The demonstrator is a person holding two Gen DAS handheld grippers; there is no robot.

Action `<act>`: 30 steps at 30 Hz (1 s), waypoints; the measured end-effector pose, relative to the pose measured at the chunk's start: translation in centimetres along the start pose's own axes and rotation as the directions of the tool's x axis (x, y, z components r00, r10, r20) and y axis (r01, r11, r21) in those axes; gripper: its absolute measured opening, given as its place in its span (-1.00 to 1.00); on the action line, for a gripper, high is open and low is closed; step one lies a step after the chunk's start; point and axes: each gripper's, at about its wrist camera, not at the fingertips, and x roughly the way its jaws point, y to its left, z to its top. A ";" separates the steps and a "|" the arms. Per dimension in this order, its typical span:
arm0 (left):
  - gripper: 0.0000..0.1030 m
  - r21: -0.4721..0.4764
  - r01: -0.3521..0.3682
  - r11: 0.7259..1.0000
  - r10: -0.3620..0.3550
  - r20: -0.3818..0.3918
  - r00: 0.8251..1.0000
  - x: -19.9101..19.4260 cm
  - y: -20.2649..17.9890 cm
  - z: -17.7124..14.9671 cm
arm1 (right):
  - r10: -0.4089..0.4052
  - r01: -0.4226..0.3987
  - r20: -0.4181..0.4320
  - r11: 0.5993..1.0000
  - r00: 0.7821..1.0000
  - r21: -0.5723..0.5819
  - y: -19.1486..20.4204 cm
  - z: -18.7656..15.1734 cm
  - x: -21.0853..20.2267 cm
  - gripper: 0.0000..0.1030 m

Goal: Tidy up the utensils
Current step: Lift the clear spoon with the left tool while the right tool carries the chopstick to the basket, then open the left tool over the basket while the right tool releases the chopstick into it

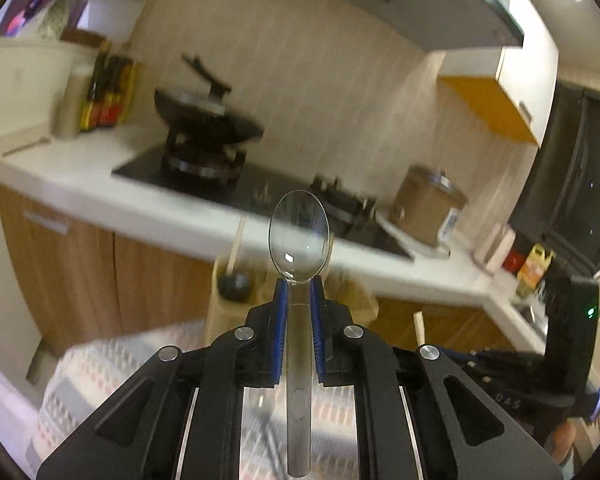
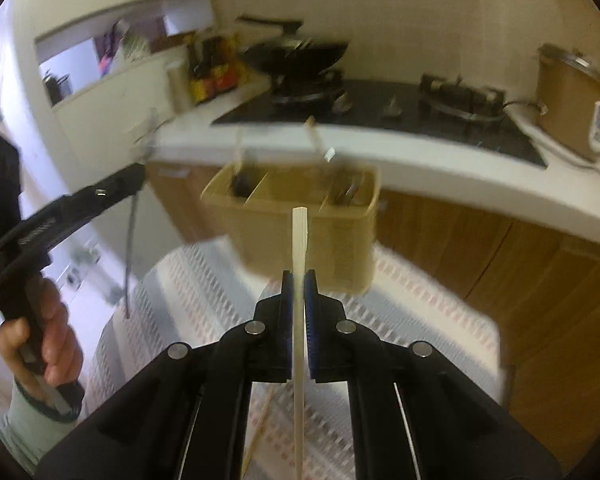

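Mid-task: left tongs (image 1: pixel 299 280) clenched on clear plastic spoon (image 1: pixel 299 236), right tongs (image 2: pixel 299 276) clenched on pale chopstick (image 2: pixel 300 240), both raised short of divided utensil holder (image 2: pixel 300 220) ahead, partly stocked already; dropping both in still pending, one stick (image 2: pixel 260 428) left below on patterned cloth (image 2: pixel 400 320).

No legible text anywhere.
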 end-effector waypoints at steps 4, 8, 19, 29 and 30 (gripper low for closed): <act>-0.81 0.008 0.013 1.000 -0.014 0.088 0.996 1.3 -1.1 2.1 | -0.028 0.028 0.074 1.000 0.997 0.007 -0.6 2.6 0.1 -0.92; -0.81 0.020 0.015 1.000 -0.018 0.156 0.988 2.8 -1.3 3.1 | -0.035 0.031 0.130 0.999 0.991 0.031 -0.6 5.1 0.4 -0.92; -0.81 0.019 -0.035 0.999 0.029 0.253 0.967 7.7 1.9 4.5 | -0.089 0.052 0.304 0.990 0.948 0.130 -3.5 11.3 2.5 -0.92; -0.81 -0.003 -0.062 0.998 0.061 0.239 0.969 10.5 4.1 2.8 | -0.138 0.085 0.470 0.987 0.872 0.133 -3.7 11.7 3.1 -0.92; -0.81 0.001 -0.068 0.998 0.066 0.241 0.968 10.7 4.1 2.6 | -0.153 0.111 0.487 0.987 0.860 0.114 -3.3 11.5 3.2 -0.92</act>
